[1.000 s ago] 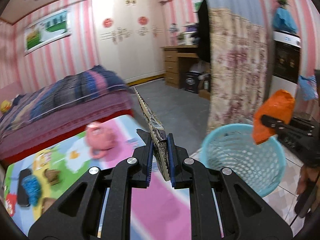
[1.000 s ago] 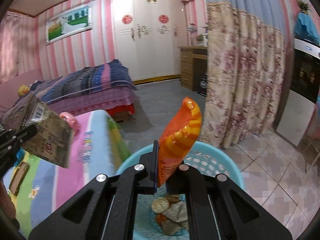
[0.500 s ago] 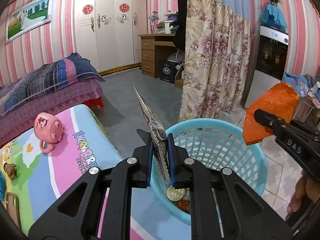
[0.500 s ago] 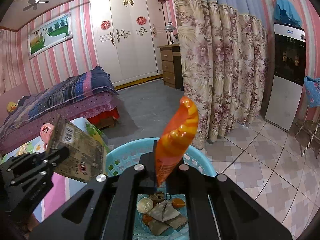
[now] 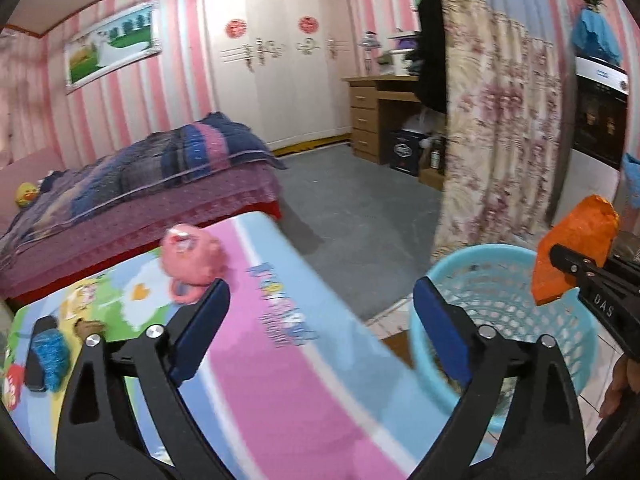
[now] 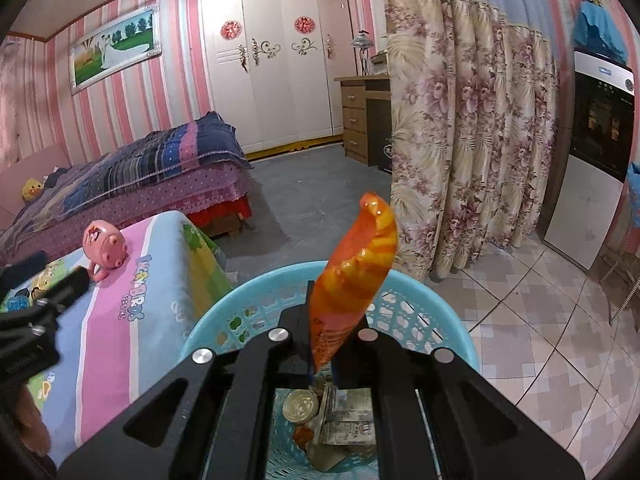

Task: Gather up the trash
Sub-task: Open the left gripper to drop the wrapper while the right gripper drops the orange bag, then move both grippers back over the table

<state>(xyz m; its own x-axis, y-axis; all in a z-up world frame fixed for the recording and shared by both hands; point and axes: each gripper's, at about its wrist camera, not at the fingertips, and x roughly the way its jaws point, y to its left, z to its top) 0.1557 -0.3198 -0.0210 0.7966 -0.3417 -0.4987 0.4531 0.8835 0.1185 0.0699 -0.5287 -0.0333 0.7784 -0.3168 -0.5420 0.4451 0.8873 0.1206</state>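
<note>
My right gripper (image 6: 320, 360) is shut on an orange snack wrapper (image 6: 352, 276) and holds it upright over the light blue basket (image 6: 436, 292). Several pieces of trash (image 6: 340, 420) lie in the basket, among them a printed packet and a round lid. My left gripper (image 5: 320, 316) is open and empty, over the table edge just left of the basket (image 5: 516, 304). The right gripper and the wrapper (image 5: 572, 256) show at the right of the left wrist view. The left gripper (image 6: 44, 312) shows at the left of the right wrist view.
A low table with a colourful cartoon cloth (image 5: 288, 372) holds a pink pig mug (image 5: 192, 256), a blue item (image 5: 46, 352) and small bits at its left end. A bed (image 6: 132, 184) stands behind, a floral curtain (image 6: 468, 140) and a tiled floor (image 6: 540, 320) to the right.
My left gripper has opened and let go of the printed packet, which now lies in the basket. It has swung left, back toward the table. The right gripper still holds the orange wrapper over the basket.
</note>
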